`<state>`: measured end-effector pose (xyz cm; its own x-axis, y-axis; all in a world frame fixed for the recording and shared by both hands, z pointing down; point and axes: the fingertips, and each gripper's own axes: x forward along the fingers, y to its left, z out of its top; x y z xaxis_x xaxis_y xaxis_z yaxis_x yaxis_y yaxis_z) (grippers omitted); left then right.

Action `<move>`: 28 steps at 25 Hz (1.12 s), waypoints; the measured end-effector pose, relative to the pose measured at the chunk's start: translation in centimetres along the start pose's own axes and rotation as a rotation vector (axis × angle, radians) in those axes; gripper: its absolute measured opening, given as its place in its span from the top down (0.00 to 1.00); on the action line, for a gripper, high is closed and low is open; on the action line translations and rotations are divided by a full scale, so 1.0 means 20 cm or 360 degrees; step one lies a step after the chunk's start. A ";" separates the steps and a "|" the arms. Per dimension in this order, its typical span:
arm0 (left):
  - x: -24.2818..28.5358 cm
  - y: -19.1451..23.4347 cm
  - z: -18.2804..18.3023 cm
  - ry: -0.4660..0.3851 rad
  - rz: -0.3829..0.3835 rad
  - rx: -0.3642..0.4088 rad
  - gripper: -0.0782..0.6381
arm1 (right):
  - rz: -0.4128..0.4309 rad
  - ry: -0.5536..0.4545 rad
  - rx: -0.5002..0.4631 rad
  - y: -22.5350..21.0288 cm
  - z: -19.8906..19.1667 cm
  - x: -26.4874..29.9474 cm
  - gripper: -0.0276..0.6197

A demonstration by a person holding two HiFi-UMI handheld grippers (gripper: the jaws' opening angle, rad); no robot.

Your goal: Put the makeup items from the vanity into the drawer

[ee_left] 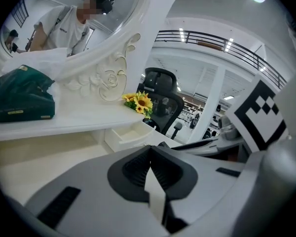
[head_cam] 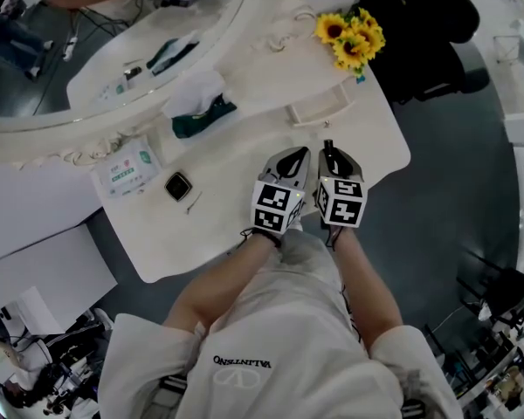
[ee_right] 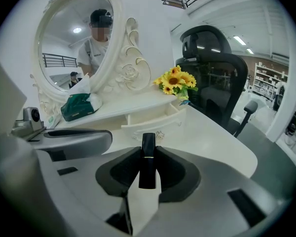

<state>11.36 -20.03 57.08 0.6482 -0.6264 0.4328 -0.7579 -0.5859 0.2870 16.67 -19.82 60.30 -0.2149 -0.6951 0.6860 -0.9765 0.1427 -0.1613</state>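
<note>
Right gripper point(ee_right: 148, 151) pinches a black lipstick point(ee_right: 147, 171) just in front of the open drawer point(ee_right: 150, 118); left gripper point(ee_left: 150, 157), pressed together and empty, hovers near that drawer too.

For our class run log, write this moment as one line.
right tool: shut on slim black lipstick tube | left tool: shut, empty | small white drawer: open

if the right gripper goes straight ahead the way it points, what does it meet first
Most likely the front of the small open drawer, which lies just ahead of the right gripper and the black lipstick it grips. Depth is unclear, so it might instead clear the front and enter the drawer.
</note>
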 end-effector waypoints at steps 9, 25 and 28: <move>0.13 0.03 0.17 -0.0052 0.0010 0.0058 0.89 | 0.0036 -0.0083 -0.0025 -0.02 0.19 0.05 0.79; 0.35 0.11 0.32 -0.0039 0.0033 0.0146 0.89 | 0.0060 -0.0147 0.0013 -0.11 0.46 0.21 0.79; 0.37 0.13 0.32 -0.0031 0.0046 0.0156 0.89 | 0.0068 -0.0137 0.0009 -0.12 0.47 0.23 0.79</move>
<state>14.68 -29.52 55.49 0.6281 -0.6533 0.4228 -0.7662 -0.6142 0.1892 18.08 -30.06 57.20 -0.2540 -0.7464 0.6151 -0.9664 0.1697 -0.1932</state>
